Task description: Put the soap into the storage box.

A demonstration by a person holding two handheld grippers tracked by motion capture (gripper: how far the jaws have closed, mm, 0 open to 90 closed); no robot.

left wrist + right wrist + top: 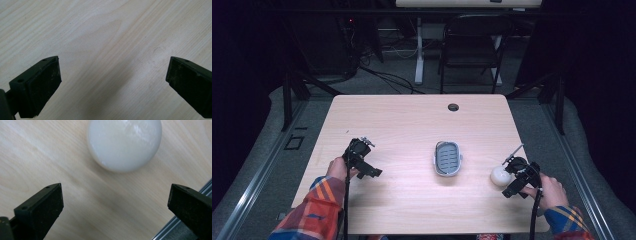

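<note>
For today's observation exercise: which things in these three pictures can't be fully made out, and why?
- White ball: its top is cut off by the upper edge in the right gripper view.
- Grey tray: too small in the high view to tell whether it holds anything.
- Right gripper: in the high view it hides where the ball meets the table.

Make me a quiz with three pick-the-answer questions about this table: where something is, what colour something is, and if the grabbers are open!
1. Where does the small grey oval plastic basket sit?
A. mid-table
B. on the floor
C. in a gripper

2. What colour is the smooth round ball?
A. red
B. white
C. black

3. How are the right gripper's fingers?
A. shut on the ball
B. shut, empty
C. open

Answers: 1 A, the high view shows it between both hands. 2 B, it looks glossy white. 3 C, a wide gap shows, the ball ahead of it.
</note>
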